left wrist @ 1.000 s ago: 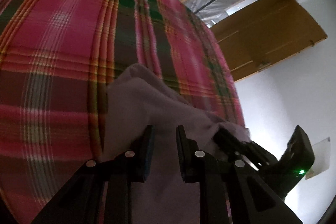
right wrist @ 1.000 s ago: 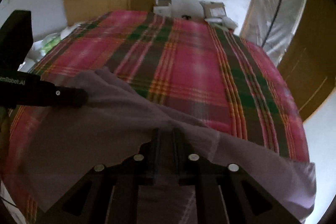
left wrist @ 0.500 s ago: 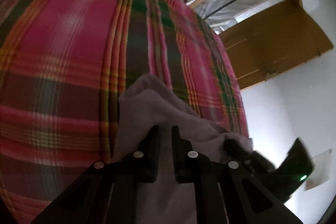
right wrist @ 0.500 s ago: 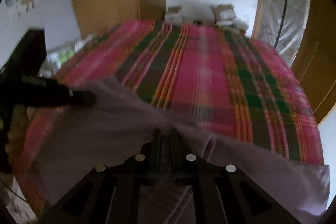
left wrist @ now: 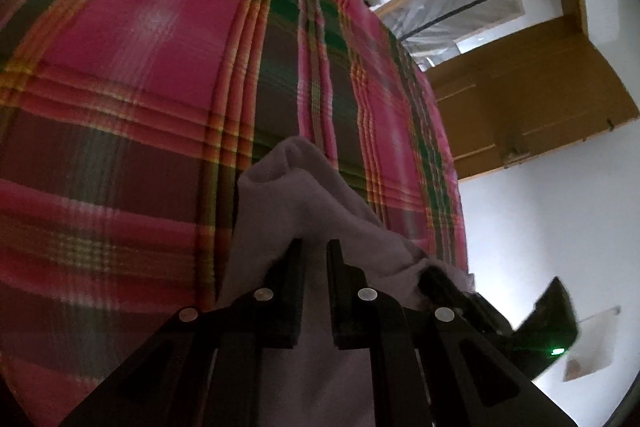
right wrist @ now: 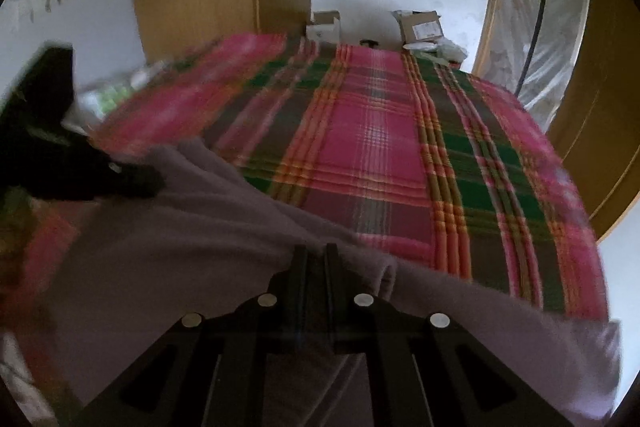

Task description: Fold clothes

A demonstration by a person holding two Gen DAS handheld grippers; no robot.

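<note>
Both grippers have a pinch on the same grey-purple cloth (left wrist: 304, 203), which is draped over the near end of a bed with a red and green plaid blanket (left wrist: 152, 39). The left gripper (left wrist: 314, 251) has its fingers squeezed onto a bunched fold; the right gripper (right wrist: 315, 253) is clamped on the cloth's edge too. In the right wrist view the left side is badly smeared, so the other gripper there is just a dark blob. The cloth's near part runs off the bottom of both views. Cardboard boxes (right wrist: 420, 25) sit past the far end, next to a wooden door (left wrist: 540, 99).
</note>
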